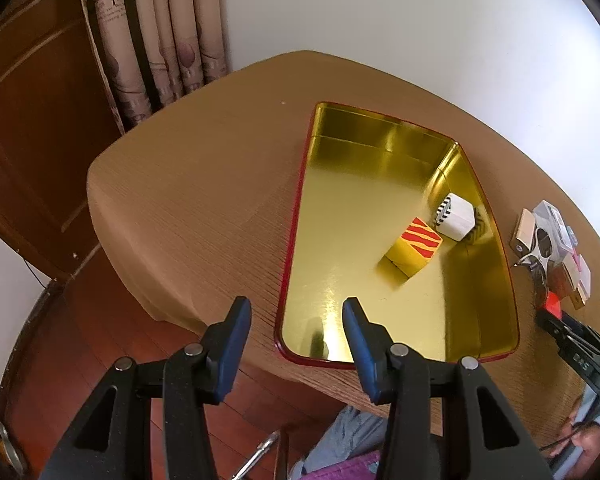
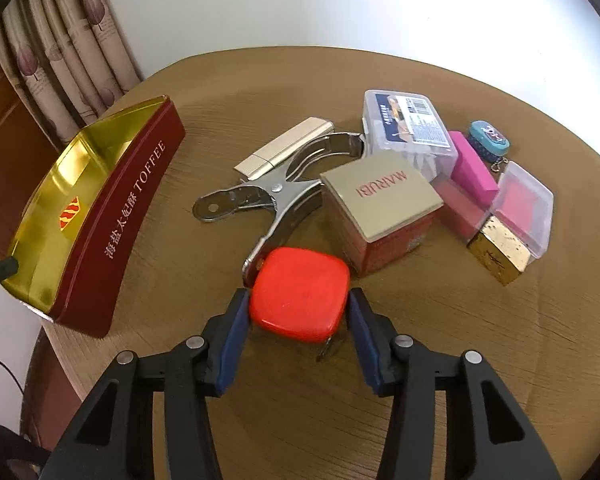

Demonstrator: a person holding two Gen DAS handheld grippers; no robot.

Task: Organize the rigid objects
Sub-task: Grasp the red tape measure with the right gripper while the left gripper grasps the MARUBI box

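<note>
The red toffee tin (image 1: 384, 216) lay open on the round wooden table (image 1: 188, 208), its gold floor holding 2 cubes, a yellow one with red stripes (image 1: 414, 250) and a white one with black stripes (image 1: 456, 216) touching it at 1 o'clock. The left gripper (image 1: 296, 330) hung spread wide with nothing between its pads, over the tin's near-left corner. The right gripper (image 2: 298, 312) was closed on a red rounded-square case (image 2: 298, 294), with a large steel clip (image 2: 276, 196) and a MARUBI box (image 2: 380, 208) at its 12 to 1 o'clock.
</note>
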